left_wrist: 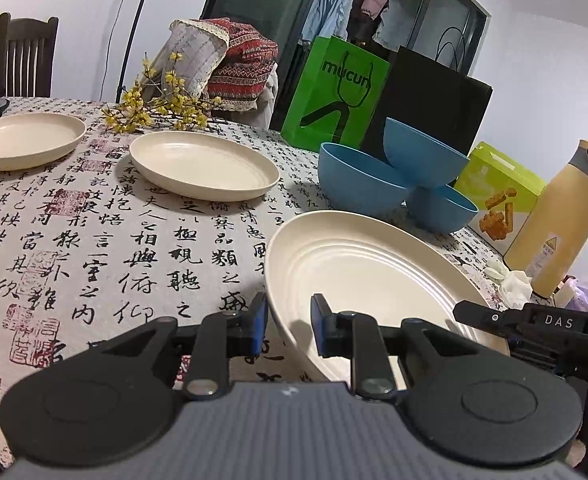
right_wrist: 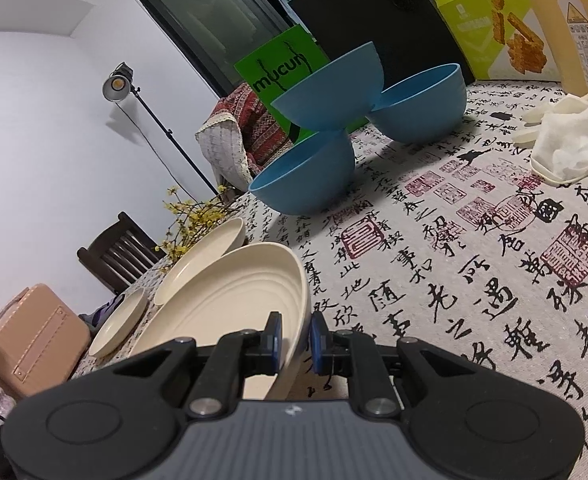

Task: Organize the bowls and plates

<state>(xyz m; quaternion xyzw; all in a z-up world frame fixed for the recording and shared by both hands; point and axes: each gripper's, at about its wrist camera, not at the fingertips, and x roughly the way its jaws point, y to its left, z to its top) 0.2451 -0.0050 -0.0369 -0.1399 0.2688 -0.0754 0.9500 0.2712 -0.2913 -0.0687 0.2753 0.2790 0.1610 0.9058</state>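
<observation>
A large cream plate [left_wrist: 374,272] lies nearest, held at two sides. My left gripper [left_wrist: 289,320] is shut on its left rim, one blue pad outside and one inside. My right gripper [right_wrist: 296,336] is shut on the right rim of this plate [right_wrist: 221,304], which looks tilted there; it also shows in the left wrist view as the right gripper [left_wrist: 478,316]. Two more cream plates [left_wrist: 201,164] [left_wrist: 25,138] rest further left on the tablecloth. Of three blue bowls, the top bowl [left_wrist: 422,152] is perched tilted on two lower bowls [left_wrist: 358,180] [left_wrist: 442,208].
A green bag [left_wrist: 334,92] and a black bag [left_wrist: 426,100] stand behind the bowls. A snack box [left_wrist: 498,192], a yellow bottle [left_wrist: 558,220] and white gloves [right_wrist: 562,140] lie to the right. Yellow flowers [left_wrist: 153,108] lie behind the plates. A chair [left_wrist: 19,56] stands at the far left.
</observation>
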